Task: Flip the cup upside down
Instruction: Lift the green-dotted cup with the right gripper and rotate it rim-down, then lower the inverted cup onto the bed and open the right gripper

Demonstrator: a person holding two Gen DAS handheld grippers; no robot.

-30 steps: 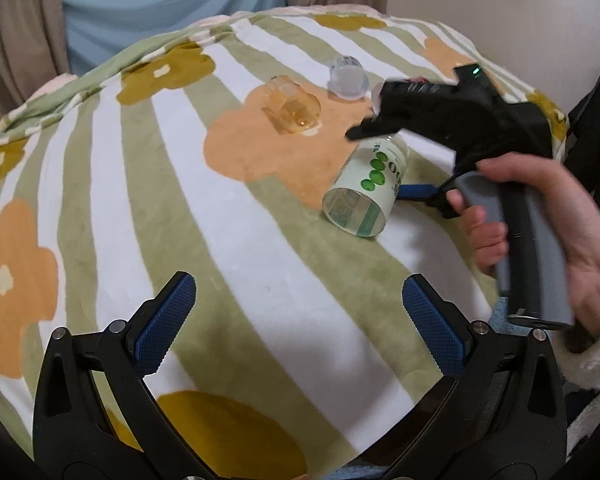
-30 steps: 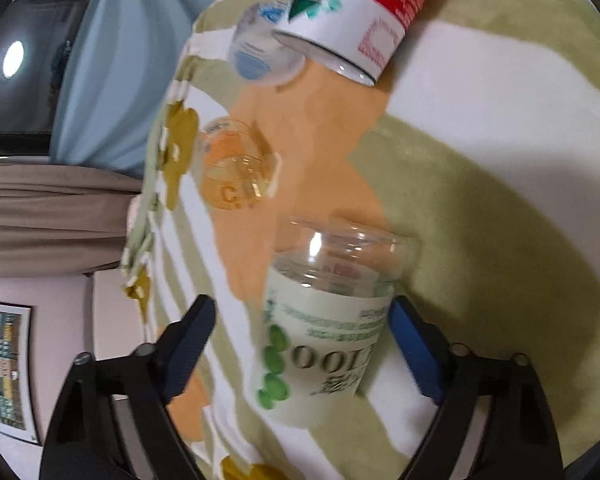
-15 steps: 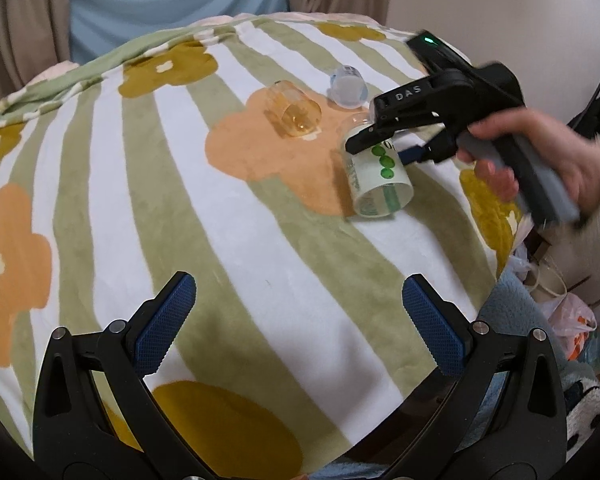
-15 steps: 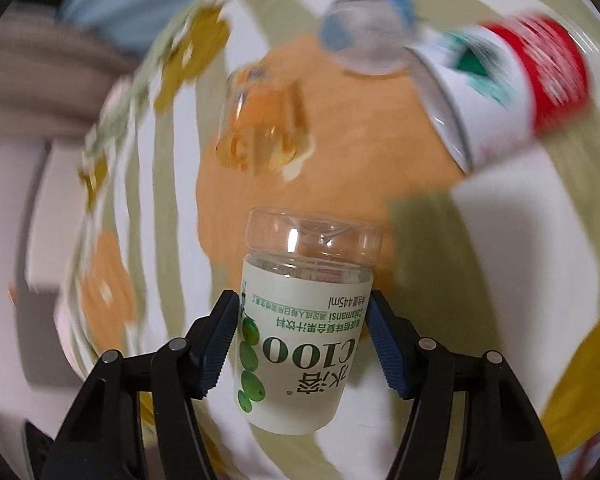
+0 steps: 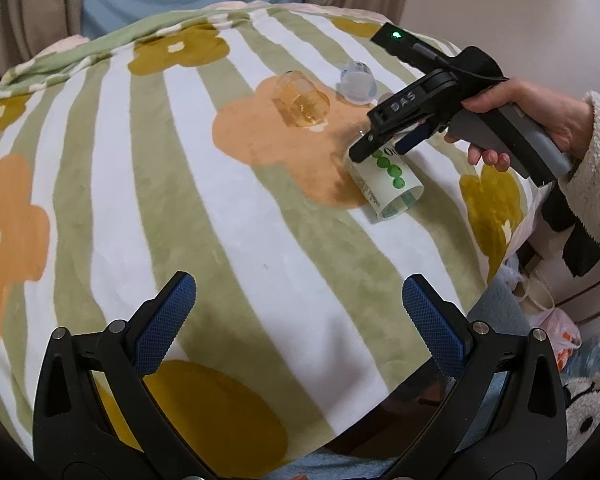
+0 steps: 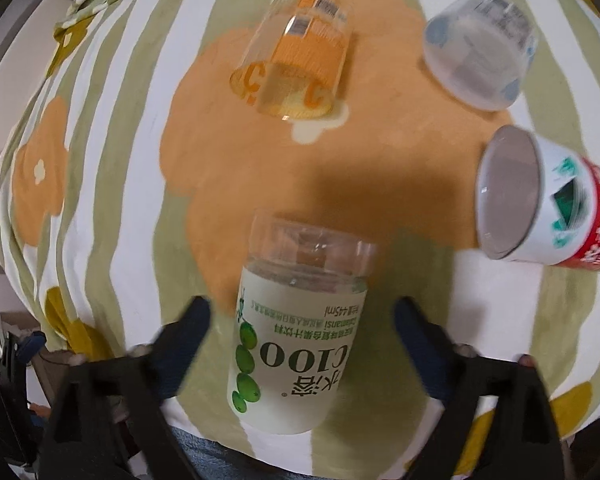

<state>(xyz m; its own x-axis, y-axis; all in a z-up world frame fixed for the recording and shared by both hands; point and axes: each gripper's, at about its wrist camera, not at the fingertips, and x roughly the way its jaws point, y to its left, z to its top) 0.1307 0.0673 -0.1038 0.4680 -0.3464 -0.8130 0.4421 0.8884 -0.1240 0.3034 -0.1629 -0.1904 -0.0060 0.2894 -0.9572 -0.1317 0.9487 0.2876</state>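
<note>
A striped blanket [image 5: 228,216] patterned with orange and mustard flowers is seen spread beneath two hand-held grippers. At the lower edge of the left wrist view, the left gripper [image 5: 298,312] is held above the blanket with its blue-padded fingers [image 5: 168,312] spread wide and nothing between them. Further up the blanket, an orange-tinted clear cup [image 5: 301,99] is seen mouth-down on a large orange flower, and a small bluish-clear cup [image 5: 357,87] is seen upside down just to its right. Near the blanket's right side, the green-and-white labelled cup [image 5: 386,178] is seen standing mouth-down, its clear base uppermost, with the right gripper [image 5: 380,148] positioned at it and gripped by a hand [image 5: 520,116] in a fleecy sleeve. In the right wrist view, the labelled cup [image 6: 296,340] is shown between the blurred fingers [image 6: 188,328] of the right gripper [image 6: 300,312], which are parted with clear gaps on both sides and have hold of nothing. At the far right of that view, a red-and-white labelled cup [image 6: 548,216] is seen lying on its side, well apart from the labelled cup.
</note>
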